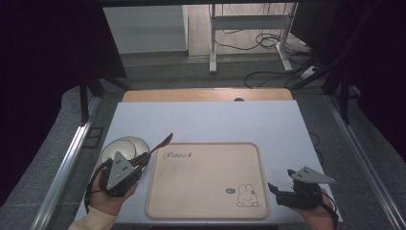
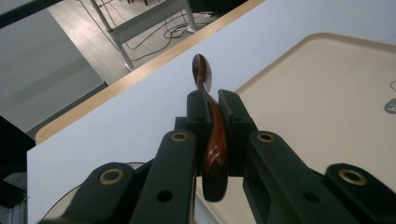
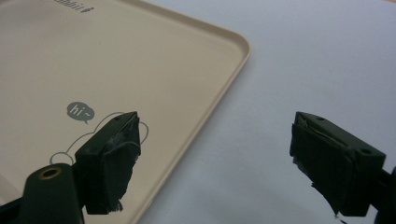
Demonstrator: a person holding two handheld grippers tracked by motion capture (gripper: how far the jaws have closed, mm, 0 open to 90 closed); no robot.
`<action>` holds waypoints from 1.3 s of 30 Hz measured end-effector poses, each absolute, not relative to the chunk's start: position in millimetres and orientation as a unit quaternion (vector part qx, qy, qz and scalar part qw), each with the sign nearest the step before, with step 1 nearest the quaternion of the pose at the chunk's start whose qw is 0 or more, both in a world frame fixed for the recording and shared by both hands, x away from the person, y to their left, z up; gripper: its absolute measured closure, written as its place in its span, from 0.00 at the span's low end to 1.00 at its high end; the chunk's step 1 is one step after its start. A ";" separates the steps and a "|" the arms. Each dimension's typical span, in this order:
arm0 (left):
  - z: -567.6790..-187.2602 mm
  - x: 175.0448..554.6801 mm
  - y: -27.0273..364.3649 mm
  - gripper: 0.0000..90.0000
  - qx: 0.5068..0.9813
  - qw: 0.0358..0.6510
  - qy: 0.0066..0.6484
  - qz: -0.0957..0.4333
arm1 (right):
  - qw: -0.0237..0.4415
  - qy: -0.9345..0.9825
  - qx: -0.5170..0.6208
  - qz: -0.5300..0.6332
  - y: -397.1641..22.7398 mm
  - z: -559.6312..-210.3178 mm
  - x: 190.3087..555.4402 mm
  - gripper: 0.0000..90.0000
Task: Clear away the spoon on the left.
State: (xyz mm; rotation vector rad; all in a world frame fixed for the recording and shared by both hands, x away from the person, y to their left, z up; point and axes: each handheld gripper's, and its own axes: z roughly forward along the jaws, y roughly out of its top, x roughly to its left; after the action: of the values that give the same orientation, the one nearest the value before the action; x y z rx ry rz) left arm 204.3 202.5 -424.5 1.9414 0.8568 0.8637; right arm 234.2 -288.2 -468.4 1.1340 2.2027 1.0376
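I record a beige rabbit-print tray (image 1: 206, 179) at the near edge of the white table (image 1: 210, 122), centred. A pale plate (image 1: 125, 145) sits by the left edge. A wooden spoon (image 1: 162, 143) angles between the plate and the tray's far left corner.

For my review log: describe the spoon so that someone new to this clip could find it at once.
Start at the beige tray in the middle of the white table, then go to the tray's left edge, where the left gripper is. The spoon is clamped there between its jaws, bowl pointing away. It is slim, glossy and reddish-brown, unlike the pale round plate beside it.
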 end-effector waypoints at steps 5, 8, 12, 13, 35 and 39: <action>-426.3 205.4 197.5 0.95 0.777 0.412 0.335 0.339 | 0.226 0.799 0.411 0.376 -288.2 -468.6 234.2 0.18; -427.8 205.3 194.9 0.95 0.780 0.411 0.332 0.336 | 0.226 0.799 0.411 0.376 -288.1 -468.7 234.2 0.18; -430.3 205.8 191.1 0.95 0.785 0.409 0.326 0.333 | 0.227 0.800 0.410 0.376 -287.9 -468.8 234.2 0.18; -431.0 206.0 190.1 0.95 0.786 0.408 0.325 0.332 | 0.227 0.800 0.410 0.375 -287.9 -468.9 234.1 0.18; -448.9 213.7 174.3 0.95 0.808 0.391 0.315 0.308 | 0.227 0.801 0.409 0.374 -288.1 -469.5 234.3 0.18; -452.4 215.0 172.6 0.95 0.812 0.386 0.314 0.306 | 0.227 0.801 0.409 0.373 -288.0 -469.7 234.3 0.18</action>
State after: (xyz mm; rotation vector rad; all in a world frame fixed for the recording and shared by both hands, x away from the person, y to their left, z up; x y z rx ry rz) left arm 215.0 172.6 -452.4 2.0676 0.7988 0.7792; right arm 234.3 -288.0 -469.7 1.1265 2.2085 1.0279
